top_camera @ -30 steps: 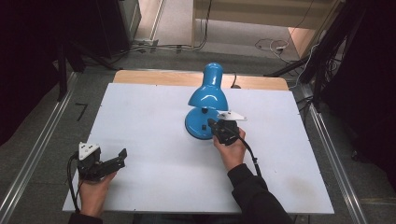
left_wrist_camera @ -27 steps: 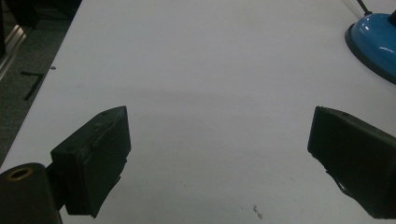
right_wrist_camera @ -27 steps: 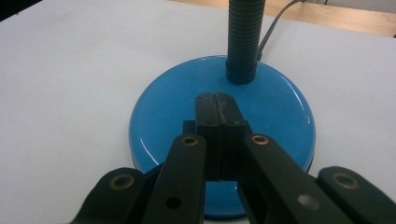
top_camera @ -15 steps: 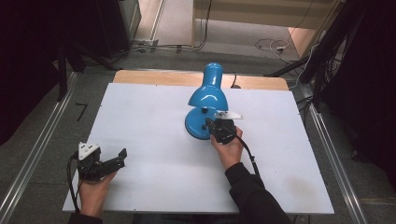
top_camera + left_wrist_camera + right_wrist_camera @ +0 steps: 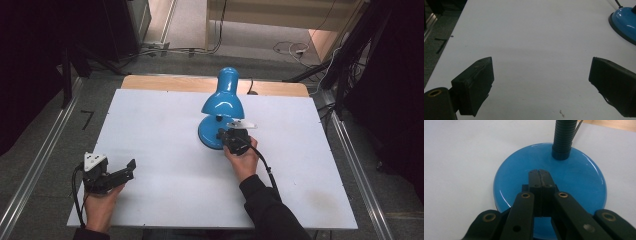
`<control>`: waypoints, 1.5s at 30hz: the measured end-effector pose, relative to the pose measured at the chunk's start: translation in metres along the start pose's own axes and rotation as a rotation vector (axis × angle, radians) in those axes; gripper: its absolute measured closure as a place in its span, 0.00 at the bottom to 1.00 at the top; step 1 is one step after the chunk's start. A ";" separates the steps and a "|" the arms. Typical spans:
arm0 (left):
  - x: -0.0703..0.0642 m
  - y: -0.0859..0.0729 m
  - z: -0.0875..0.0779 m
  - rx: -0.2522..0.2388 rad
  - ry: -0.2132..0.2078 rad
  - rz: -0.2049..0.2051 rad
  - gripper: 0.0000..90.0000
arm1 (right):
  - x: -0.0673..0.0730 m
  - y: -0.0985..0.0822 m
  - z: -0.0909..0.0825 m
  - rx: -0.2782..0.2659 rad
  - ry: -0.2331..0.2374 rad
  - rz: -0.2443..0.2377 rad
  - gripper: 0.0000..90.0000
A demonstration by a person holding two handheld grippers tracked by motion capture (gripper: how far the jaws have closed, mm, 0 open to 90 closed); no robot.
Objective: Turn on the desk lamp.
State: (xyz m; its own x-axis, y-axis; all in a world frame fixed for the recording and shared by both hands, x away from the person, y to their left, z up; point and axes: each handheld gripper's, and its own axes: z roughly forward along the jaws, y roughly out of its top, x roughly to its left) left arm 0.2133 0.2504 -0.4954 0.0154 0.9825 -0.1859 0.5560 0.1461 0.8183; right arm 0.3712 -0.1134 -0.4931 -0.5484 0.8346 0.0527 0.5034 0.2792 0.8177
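A blue desk lamp stands at the middle back of the white table, its shade bent forward over its round base. My right gripper is shut, and its closed tips sit over the top of the blue base, in front of the black ribbed neck. A small black part on the base shows just beneath the jaws; whether they touch it I cannot tell. My left gripper lies at the table's front left, open, nothing between its jaws. The lamp base's edge shows far right.
A wooden strip runs along the table's back edge. Metal rails flank both sides, and cables lie on the floor behind. The lamp's cord leaves from the back of the base.
The right gripper has edged slightly left along the lamp base. The left gripper and the lamp have stayed put.
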 end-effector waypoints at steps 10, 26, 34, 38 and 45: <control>0.001 0.000 0.000 0.000 -0.002 -0.001 0.07 | 0.002 -0.001 0.002 0.006 0.002 -0.006 0.97; 0.001 0.000 0.000 0.001 -0.003 -0.002 0.07 | 0.004 -0.003 0.002 0.015 -0.003 -0.014 0.97; 0.001 0.000 0.000 0.001 -0.003 -0.002 0.07 | 0.004 -0.004 0.002 0.012 -0.004 -0.017 0.97; 0.001 0.000 0.000 0.000 -0.003 -0.001 0.07 | 0.005 -0.005 0.001 0.007 -0.011 -0.029 0.97; 0.001 0.000 0.000 0.000 -0.003 -0.002 0.07 | 0.005 -0.006 0.000 0.004 -0.022 -0.032 0.97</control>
State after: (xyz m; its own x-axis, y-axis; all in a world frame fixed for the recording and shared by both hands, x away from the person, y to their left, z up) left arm 0.2128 0.2512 -0.4957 0.0172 0.9818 -0.1892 0.5560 0.1478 0.8179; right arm 0.3652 -0.1105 -0.4982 -0.5493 0.8355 0.0138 0.4887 0.3078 0.8163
